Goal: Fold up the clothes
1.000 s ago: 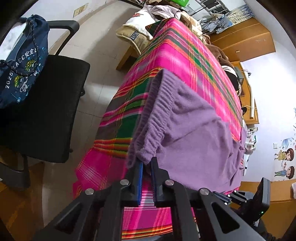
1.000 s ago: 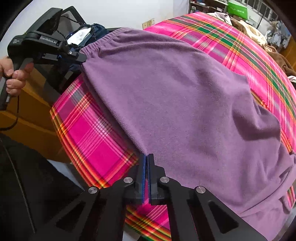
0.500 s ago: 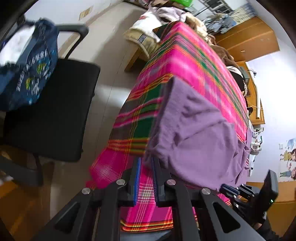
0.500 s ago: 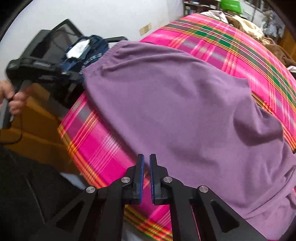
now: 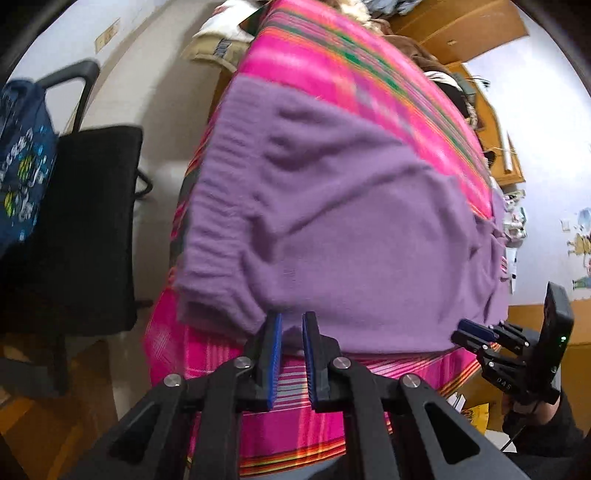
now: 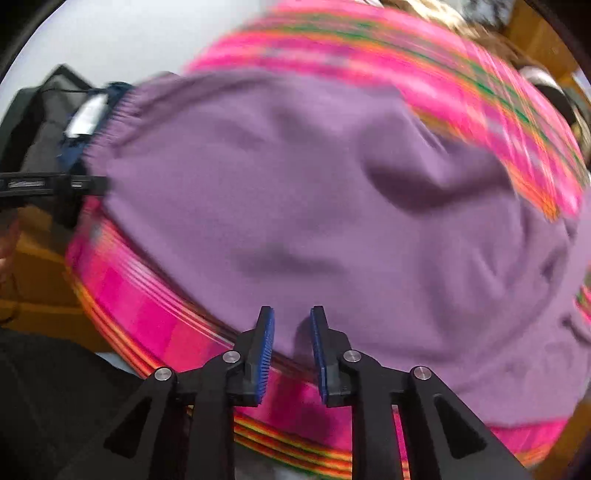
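Note:
A purple knitted garment (image 5: 351, 221) lies spread on the table's pink plaid cloth (image 5: 332, 66), its ribbed waistband to the left. My left gripper (image 5: 291, 325) points down at the garment's near edge. Its jaws are closing slightly, a narrow gap still shows, and the pads press on nothing. In the right wrist view the garment (image 6: 314, 221) fills the middle. My right gripper (image 6: 291, 321) is over its near edge with the jaws opening, and the fabric edge at the tips is not pinched. The right gripper (image 5: 474, 332) also shows at the garment's right corner, and the left gripper (image 6: 96, 182) is blurred by the waistband.
A black office chair (image 5: 85, 221) with a blue bag (image 5: 22, 166) stands left of the table. Piled clothes (image 5: 221, 37) and wooden cabinets (image 5: 472, 33) lie beyond the far end. A hand (image 5: 517, 410) holds the right gripper's handle. The cloth's edge (image 6: 155, 317) hangs toward me.
The right gripper, shut on the garment's near edge a second ago, has opened. The left let go of the waistband corner and slid right along the near edge. Both views are now motion-blurred.

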